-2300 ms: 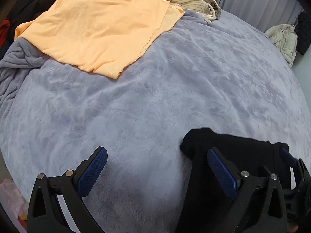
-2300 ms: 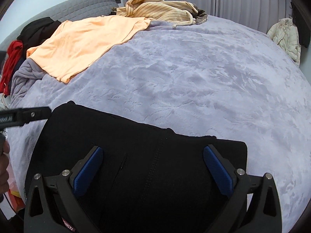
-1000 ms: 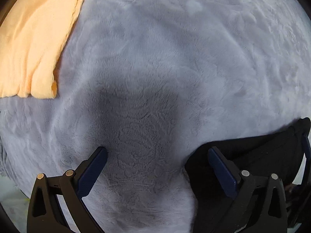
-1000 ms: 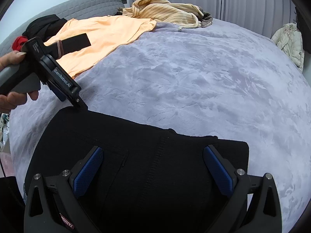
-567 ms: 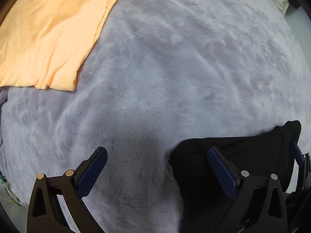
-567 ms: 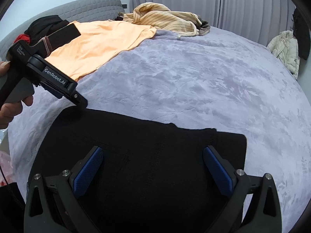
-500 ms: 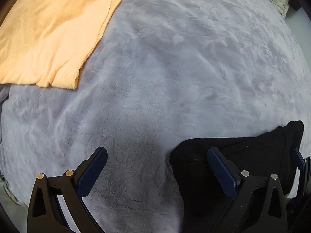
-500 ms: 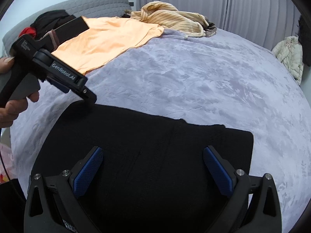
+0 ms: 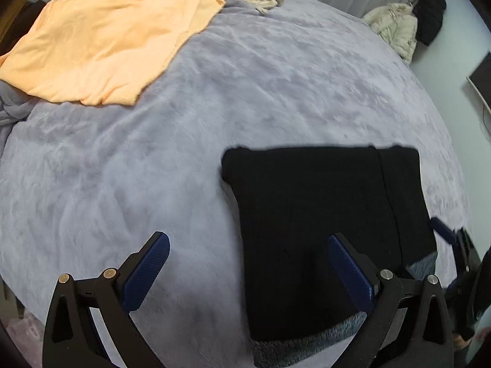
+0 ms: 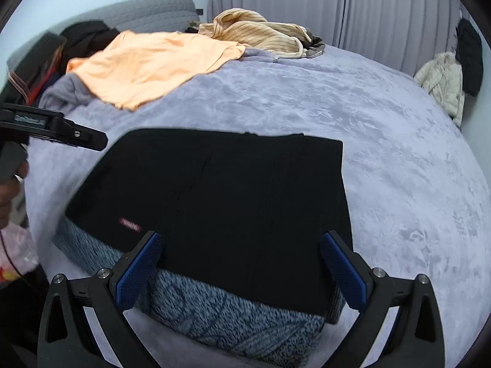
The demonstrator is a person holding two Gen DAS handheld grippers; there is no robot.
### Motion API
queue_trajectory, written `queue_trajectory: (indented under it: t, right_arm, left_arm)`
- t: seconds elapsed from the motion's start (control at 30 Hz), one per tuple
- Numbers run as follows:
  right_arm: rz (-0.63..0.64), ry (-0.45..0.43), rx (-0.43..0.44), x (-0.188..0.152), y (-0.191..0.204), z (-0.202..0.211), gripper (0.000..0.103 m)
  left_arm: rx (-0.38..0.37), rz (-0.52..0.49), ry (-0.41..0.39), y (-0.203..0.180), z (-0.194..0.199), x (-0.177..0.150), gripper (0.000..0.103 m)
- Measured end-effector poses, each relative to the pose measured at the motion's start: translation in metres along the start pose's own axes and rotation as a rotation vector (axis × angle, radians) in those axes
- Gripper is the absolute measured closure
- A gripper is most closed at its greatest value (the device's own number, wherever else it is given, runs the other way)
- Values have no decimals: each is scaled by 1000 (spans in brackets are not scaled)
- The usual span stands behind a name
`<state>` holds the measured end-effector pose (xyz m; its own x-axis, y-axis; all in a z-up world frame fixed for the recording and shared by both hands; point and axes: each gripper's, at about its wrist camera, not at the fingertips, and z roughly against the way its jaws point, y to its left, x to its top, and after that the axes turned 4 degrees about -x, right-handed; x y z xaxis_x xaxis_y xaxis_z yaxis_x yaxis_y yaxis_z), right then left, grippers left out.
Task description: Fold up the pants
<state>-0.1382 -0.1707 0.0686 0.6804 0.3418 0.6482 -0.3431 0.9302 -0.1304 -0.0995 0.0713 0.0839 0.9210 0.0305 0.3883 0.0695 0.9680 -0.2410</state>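
Observation:
The black pants [image 10: 221,196] lie folded into a flat rectangle on the lavender blanket [image 10: 383,141], with a grey fleecy lining [image 10: 221,303] showing along the near edge. They also show in the left wrist view [image 9: 322,214]. My right gripper [image 10: 242,263] is open and empty, held above the near edge of the pants. My left gripper [image 9: 245,263] is open and empty, left of the pants' left edge. The left gripper also shows at the left of the right wrist view [image 10: 61,132], and the right gripper at the right edge of the left wrist view [image 9: 454,245].
An orange shirt [image 9: 101,43] lies spread at the far left of the bed. A striped beige garment [image 10: 260,36] is heaped beyond it. A cream jacket [image 10: 442,82] hangs at the right. Dark clothes [image 10: 83,36] pile at the far left.
Both grippers have pulled back and risen from the pants. The whole folded rectangle with its grey lining edge now shows. The left gripper has drawn away from the pants' far left corner.

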Motion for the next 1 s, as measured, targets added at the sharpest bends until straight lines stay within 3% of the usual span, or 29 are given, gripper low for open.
queue_trajectory:
  t: [0.03, 0.1, 0.2, 0.27, 0.37, 0.43, 0.47, 0.53, 0.63, 0.7, 0.77, 1.0]
  right_arm:
    - [17, 5, -55, -8, -2, -4, 0]
    - [-91, 14, 4, -19, -23, -6, 0]
    - [-181, 32, -34, -26, -48, 4, 0]
    - [-166, -40, 44, -33, -52, 24, 0]
    - [-108, -90, 206, -42, -40, 38, 0]
    - [-91, -77, 226, -47, -32, 33, 0]
    - [-99, -53, 188, -49, -32, 25, 0]
    - [-178, 7, 126, -53, -48, 9, 0]
    - [-425, -19, 240, -60, -92, 4, 0]
    - [-498, -13, 274, -58, -107, -5, 6]
    - [-490, 14, 332, -49, -107, -18, 40]
    - [-373, -26, 227, -42, -96, 7, 47]
  left_arm:
    - [38, -13, 11, -17, -25, 5, 0]
    - [64, -9, -11, -14, -36, -6, 0]
    - [72, 53, -60, -3, -19, -15, 0]
    - [46, 44, -112, -6, -8, -19, 0]
    - [6, -20, -91, -29, -14, -32, 0]
    - [58, -68, -75, -42, -26, -41, 0]
    - [74, -72, -76, -46, -32, -42, 0]
    - [57, -38, -78, -43, -30, -42, 0]
    - [58, -37, -90, -44, -23, -39, 0]
    - [72, -53, -91, -47, -26, -37, 0]
    - [67, -51, -86, -51, -31, -34, 0]
    - [39, -13, -68, -46, -35, -30, 0]
